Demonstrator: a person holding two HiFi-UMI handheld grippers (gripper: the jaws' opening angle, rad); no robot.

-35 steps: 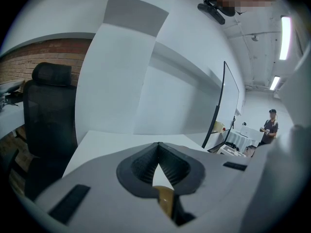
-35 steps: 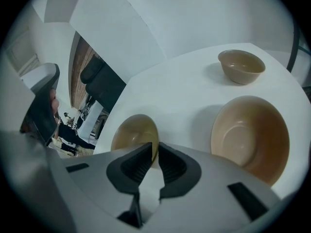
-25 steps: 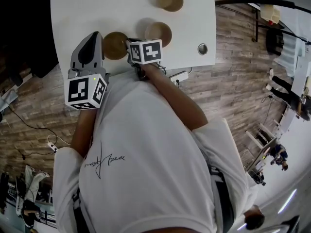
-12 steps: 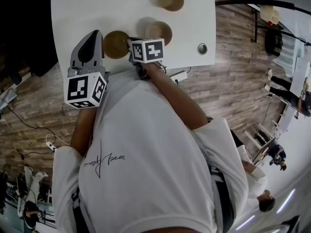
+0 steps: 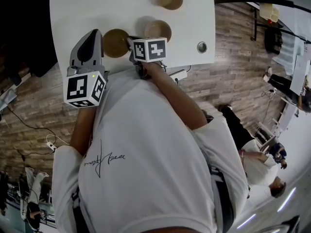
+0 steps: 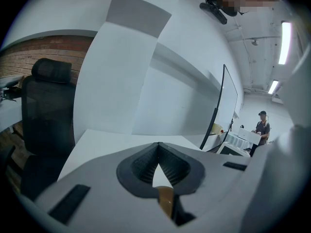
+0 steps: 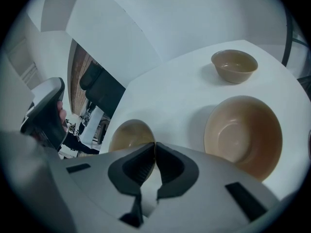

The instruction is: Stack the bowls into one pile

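Bowls all separate on the table (image 5: 97, 8); no stack yet. My right claw (image 7: 154, 144) seems pinched on the near bowl (image 7: 127, 136) at its rim. Left claw (image 6: 158, 145) pressed together, idle. Next: lift it clear, centre it over the wide bowl (image 7: 243, 135), lower it level.

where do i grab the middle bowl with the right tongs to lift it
Pinch the rim of the middle bowl on its near edge, one jaw inside, one outside, coming down from above with the right tongs. It sits upright, mouth open, and looks too wide to span.
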